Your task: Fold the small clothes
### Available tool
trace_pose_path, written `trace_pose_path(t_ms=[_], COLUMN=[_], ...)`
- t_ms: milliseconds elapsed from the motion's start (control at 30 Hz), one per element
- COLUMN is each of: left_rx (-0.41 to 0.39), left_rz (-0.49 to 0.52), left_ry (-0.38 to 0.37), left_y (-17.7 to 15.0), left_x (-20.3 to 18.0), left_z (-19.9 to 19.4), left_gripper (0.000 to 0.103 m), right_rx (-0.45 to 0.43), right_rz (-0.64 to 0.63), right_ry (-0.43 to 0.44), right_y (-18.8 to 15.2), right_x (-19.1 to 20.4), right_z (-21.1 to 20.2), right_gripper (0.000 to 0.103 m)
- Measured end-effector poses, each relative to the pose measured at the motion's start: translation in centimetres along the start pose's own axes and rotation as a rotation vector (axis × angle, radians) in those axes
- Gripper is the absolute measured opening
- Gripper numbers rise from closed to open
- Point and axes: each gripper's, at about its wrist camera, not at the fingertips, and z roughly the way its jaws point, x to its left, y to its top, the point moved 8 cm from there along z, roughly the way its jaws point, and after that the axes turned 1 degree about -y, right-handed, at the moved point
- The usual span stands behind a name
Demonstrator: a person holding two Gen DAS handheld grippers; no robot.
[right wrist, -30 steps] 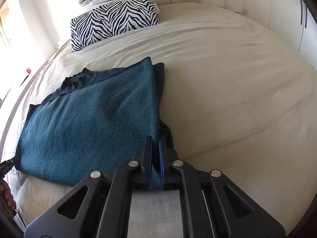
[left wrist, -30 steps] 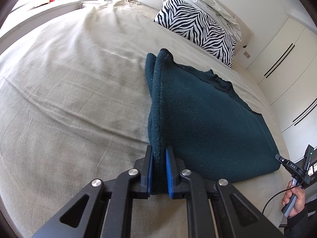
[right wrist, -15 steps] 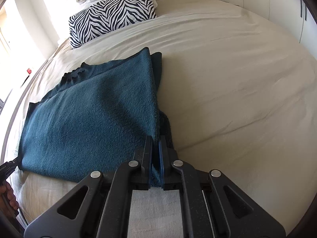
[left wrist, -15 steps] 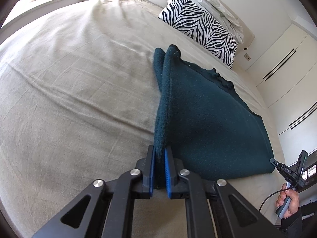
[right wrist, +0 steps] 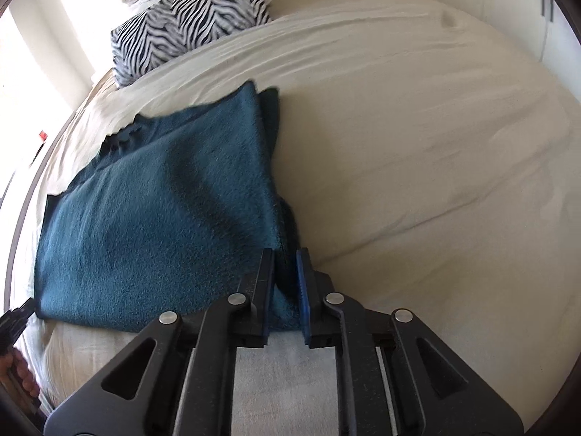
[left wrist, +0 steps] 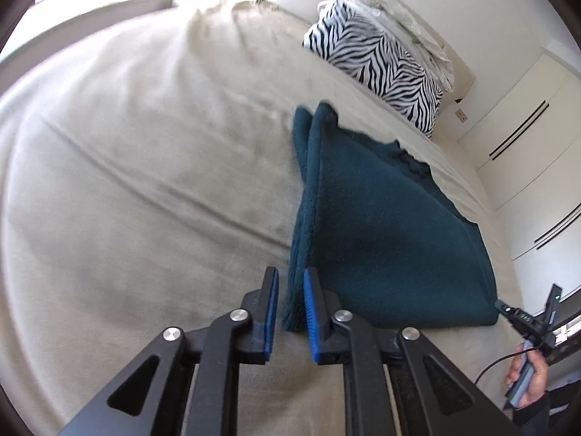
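A dark teal fleece garment (left wrist: 381,236) lies folded on the beige bed (left wrist: 145,181). My left gripper (left wrist: 290,290) straddles its near left corner. The jaws are opening, and a gap shows between the left pad and the cloth edge. In the right wrist view the same garment (right wrist: 163,218) spreads to the left. My right gripper (right wrist: 285,276) is at its near right corner with the jaws opening. The cloth sits loosely between the pads.
A zebra-print pillow (left wrist: 381,69) and pale bedding lie at the head of the bed (right wrist: 417,145). White wardrobe doors (left wrist: 526,138) line the far wall. A person's hand (left wrist: 526,381) shows at the lower right of the left wrist view.
Both grippers, shut on the garment's near corners before, have parted their jaws. The left gripper has pulled back a little and the garment edge has dropped lower.
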Motion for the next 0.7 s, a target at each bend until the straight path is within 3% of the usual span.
trace_pose_path(t_ms=[67, 133, 200, 267, 300, 333, 467, 600, 667, 700], left_rx=[-0.076, -0.131, -0.132, -0.077, -0.076, -0.078, -0.084, -0.004, 0.028, 0.007], left_rz=[0.07, 0.135, 0.21, 0.291, 0.315, 0.34, 0.405, 0.371, 0.347, 0.355], left_ry=[0.058, 0.101, 0.107, 0.111, 0.119, 0.131, 0.203, 0.246, 0.235, 0.223], left_y=[1.6, 3.6, 5.4, 6.9, 7.5, 8.2, 10.9, 11.5, 10.5, 10.2], left_x=[-1.2, -2.7, -5.1, -7.7, -8.7, -9.5, -11.3, -9.6, -8.1, -7.8], left_z=[-1.7, -2.0, -0.7, 2.6, 3.9, 5.3, 10.2, 14.6, 15.7, 15.6], left_gripper=[0.055, 0.064, 0.064, 0.067, 0.067, 0.067, 0.067, 0.066, 0.066, 0.066], right_rx=[-0.04, -0.045, -0.028, -0.002, 0.032, 0.052, 0.131, 0.196, 0.234, 0.243], right_rz=[-0.006, 0.004, 0.002, 0.002, 0.0, 0.003, -0.002, 0.034, 0.051, 0.06], right_ry=[0.013, 0.098, 0.182, 0.296, 0.395, 0.435, 0.535, 0.626, 0.615, 0.606], right_y=[1.2, 2.6, 3.9, 4.8, 5.3, 5.4, 5.9, 6.1, 5.7, 5.5], right_x=[0.9, 2.9, 5.8, 9.2, 11.8, 13.2, 19.3, 23.6, 24.3, 24.4], right_z=[-1.1, -1.2, -0.5, 0.5, 1.6, 2.4, 6.4, 9.9, 11.7, 12.7], right_gripper=[0.014, 0.014, 0.014, 0.014, 0.014, 0.014, 0.014, 0.014, 0.014, 0.014])
